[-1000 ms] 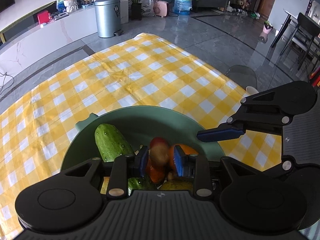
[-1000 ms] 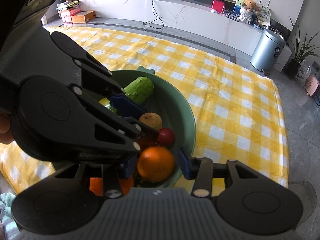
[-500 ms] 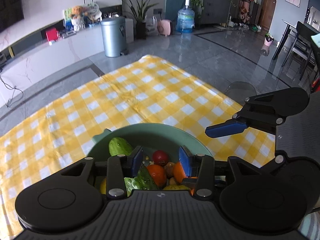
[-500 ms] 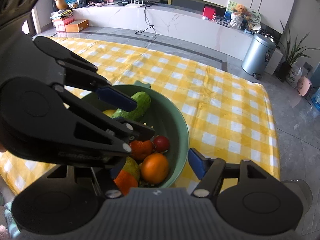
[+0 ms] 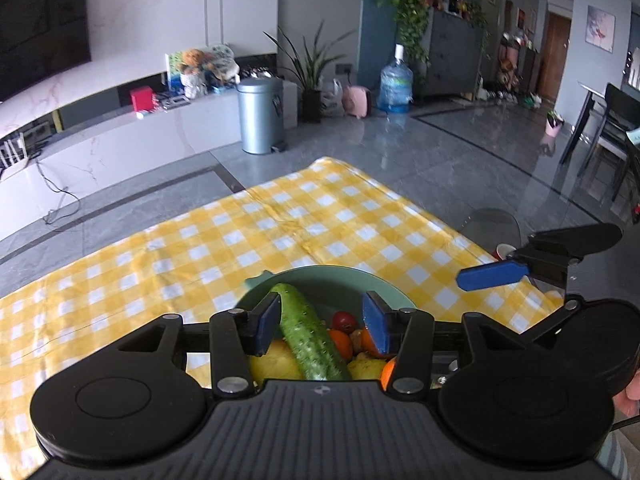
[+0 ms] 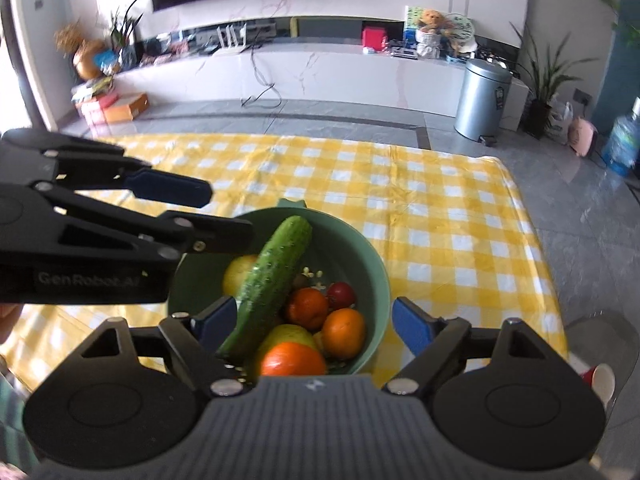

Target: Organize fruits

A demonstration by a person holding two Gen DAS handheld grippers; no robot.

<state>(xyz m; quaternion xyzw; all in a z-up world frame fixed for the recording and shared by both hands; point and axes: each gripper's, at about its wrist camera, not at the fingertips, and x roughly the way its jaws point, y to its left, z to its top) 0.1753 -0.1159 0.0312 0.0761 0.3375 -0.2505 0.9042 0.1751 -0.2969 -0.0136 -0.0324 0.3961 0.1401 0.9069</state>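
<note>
A: Start with the biggest thing. What is under it all?

B: A yellow checked cloth [image 6: 440, 216] spread on the floor, with a green bowl [image 6: 372, 264] sitting on it. Nothing else lies loose on the cloth that I can see.

A: And the fruit?

B: All inside the bowl. A long cucumber [image 6: 272, 272] leans across the pile, a yellow fruit [image 6: 236, 276] behind it, oranges [image 6: 344, 332] towards the front, and a small red tomato [image 6: 342, 294] by the far side. Some pale specks lie on the bowl floor; too small to name.

A: What has changed in the last second?

B: A second ago both tools were low in the bowl, the left gripper [image 5: 320, 318] closed round a reddish fruit and the right gripper [image 6: 316, 320] framing an orange. Now both views sit higher and further back, and the bowl looks smaller.

A: The fingers?

B: Both sets of jaws have just been opening. The left pair stands parted above the cucumber, pads clear of it. The right pair gapes wider, on each side of the bowl's near half, pressing nothing. Neither holds anything.

A: Meaning for the job?

B: I judge the last pieces have been let go into the bowl and the hands are backing off. With no stray fruit in sight, the sorting looks finished or very nearly so.
</note>
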